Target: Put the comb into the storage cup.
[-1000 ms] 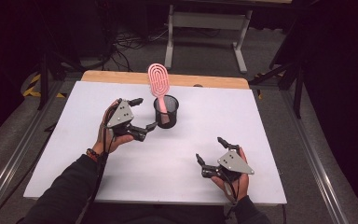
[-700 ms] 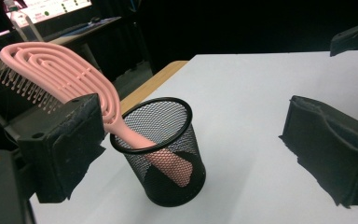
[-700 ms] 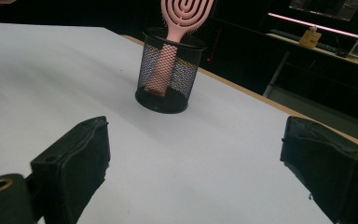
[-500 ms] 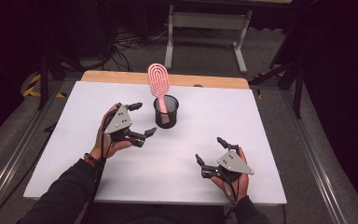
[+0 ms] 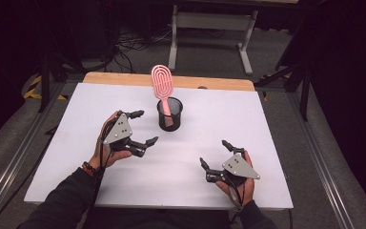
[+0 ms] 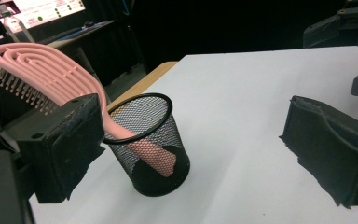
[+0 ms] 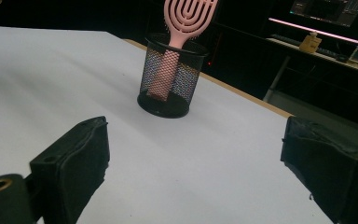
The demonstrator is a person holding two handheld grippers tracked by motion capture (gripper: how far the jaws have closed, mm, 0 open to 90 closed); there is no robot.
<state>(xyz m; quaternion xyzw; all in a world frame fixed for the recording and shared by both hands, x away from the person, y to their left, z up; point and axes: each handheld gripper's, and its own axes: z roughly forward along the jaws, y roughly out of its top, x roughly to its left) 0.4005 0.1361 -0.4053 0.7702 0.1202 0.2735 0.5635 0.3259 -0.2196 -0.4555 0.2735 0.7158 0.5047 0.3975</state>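
Note:
A pink hairbrush [image 5: 162,82] stands handle-down in a black mesh cup [image 5: 170,114] near the middle back of the white table [image 5: 76,109]. The brush leans against the cup's rim, head up. My left gripper [image 5: 143,127] is open, just left of the cup and apart from it, with nothing between its jaws. In the left gripper view the cup [image 6: 151,144] and brush [image 6: 42,74] sit close ahead on the left. My right gripper [image 5: 217,153] is open near the table's front right, empty. Its view shows the cup [image 7: 170,77] and brush [image 7: 186,16] farther off.
A wooden strip [image 5: 124,78] runs along the table's back edge. Metal rails [image 5: 14,162] flank the table on both sides. A white stand [image 5: 209,24] is on the floor behind. Bare white surface lies between the two grippers.
My left gripper has drawn back from the cup toward the left and front. The right gripper has barely moved. The brush stays in the cup.

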